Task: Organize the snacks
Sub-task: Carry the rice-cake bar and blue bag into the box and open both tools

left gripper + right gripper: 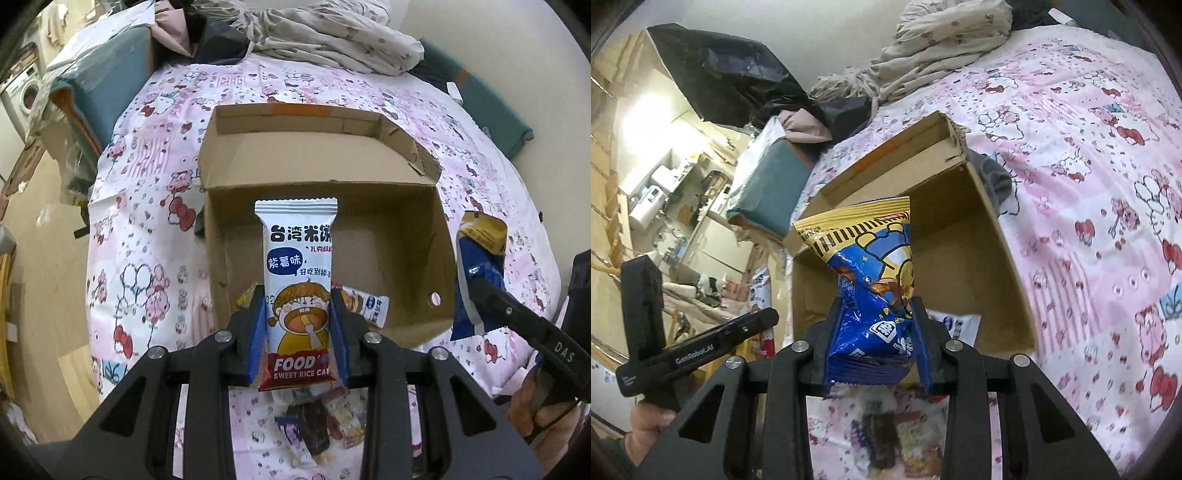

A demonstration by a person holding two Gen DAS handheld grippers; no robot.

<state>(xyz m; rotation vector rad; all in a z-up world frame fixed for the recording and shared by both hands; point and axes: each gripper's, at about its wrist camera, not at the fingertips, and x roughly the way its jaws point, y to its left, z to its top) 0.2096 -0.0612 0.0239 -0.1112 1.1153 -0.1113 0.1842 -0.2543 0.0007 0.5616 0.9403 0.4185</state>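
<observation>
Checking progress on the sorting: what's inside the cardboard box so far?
Inside the cardboard box, a white rice cake packet and a small yellowish snack lie near the front wall. The held rice cake packet hides the floor between them.

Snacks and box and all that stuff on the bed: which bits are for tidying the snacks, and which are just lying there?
For the job:
- white rice cake packet, in the left gripper
- blue and yellow snack bag, in the right gripper
- cardboard box
- small packet in the box
- loose snacks on the sheet

Just lying about:
- crumpled blanket
- teal cushion
- black bag
- washing machine
</observation>
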